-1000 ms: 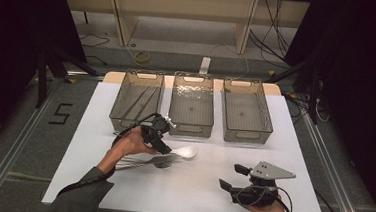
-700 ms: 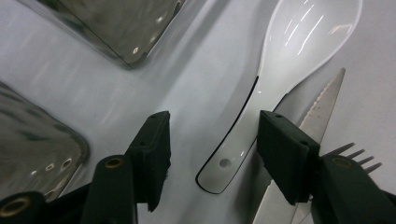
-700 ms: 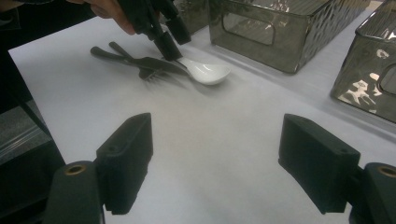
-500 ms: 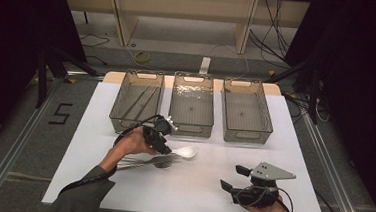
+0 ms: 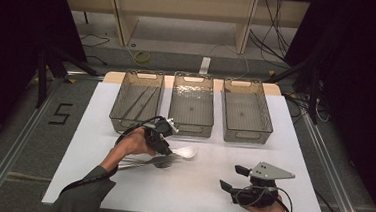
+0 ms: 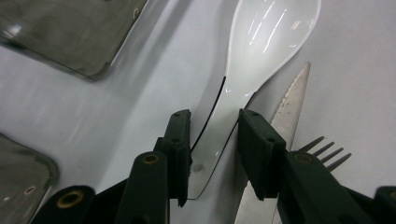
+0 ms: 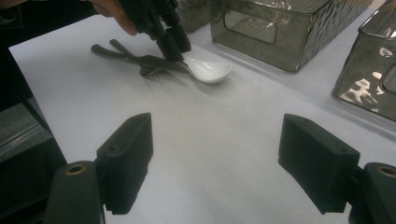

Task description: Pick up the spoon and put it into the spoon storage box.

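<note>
A white ceramic spoon lies on the white table, its bowl pointing right. My left gripper reaches down onto the spoon's handle. In the left gripper view the jaws have just been closing and their pads press both edges of the spoon handle. A serrated knife and a fork lie beside the spoon, partly under the right jaw. My right gripper rests low at the front right, jaws wide open over bare table, facing the spoon and the left gripper.
Three smoked-plastic bins stand in a row at the back: the left bin holds thin sticks, the middle bin and right bin look bare. More metal cutlery lies under the left hand. The table's front edge is close to the right hand.
The left gripper's jaws have narrowed over the spoon's handle. Both hands stay where they were, and the spoon has not shifted.
</note>
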`<state>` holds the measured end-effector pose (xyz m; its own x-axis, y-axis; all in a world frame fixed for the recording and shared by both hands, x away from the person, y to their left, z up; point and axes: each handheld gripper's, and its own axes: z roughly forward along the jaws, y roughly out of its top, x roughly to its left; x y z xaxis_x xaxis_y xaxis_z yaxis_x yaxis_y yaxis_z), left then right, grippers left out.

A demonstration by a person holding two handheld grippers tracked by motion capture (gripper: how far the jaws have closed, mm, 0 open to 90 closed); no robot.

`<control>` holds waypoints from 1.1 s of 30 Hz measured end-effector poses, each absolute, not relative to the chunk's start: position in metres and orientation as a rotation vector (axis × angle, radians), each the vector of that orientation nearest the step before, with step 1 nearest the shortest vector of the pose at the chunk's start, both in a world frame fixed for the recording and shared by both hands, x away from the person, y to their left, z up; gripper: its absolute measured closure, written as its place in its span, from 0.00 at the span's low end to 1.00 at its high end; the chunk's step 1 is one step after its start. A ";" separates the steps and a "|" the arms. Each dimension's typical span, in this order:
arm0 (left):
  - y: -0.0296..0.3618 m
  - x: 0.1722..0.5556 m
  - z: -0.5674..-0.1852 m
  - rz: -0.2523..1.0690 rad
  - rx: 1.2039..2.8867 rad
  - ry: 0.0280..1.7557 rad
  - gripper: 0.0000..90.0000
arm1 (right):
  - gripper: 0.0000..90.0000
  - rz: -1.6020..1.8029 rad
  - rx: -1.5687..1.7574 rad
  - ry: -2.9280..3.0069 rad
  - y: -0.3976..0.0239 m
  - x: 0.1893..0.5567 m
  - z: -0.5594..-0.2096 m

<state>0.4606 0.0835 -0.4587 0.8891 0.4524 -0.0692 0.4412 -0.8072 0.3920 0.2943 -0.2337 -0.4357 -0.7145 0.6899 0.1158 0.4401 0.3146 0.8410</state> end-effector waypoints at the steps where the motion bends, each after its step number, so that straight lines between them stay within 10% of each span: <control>1: 0.083 0.461 -0.458 0.042 2.662 0.644 0.72 | 0.30 1.354 1.024 2.319 -0.234 0.294 -0.436; 33: 0.075 0.462 -0.462 0.062 2.737 0.584 0.80 | 0.31 1.353 1.023 2.321 -0.231 0.297 -0.437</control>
<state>0.4619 0.0755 -0.4620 0.9145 0.4037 -0.0281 0.3889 -0.8575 0.3368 0.2969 -0.2309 -0.4366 -0.7158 0.6886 0.1160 0.4403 0.3162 0.8403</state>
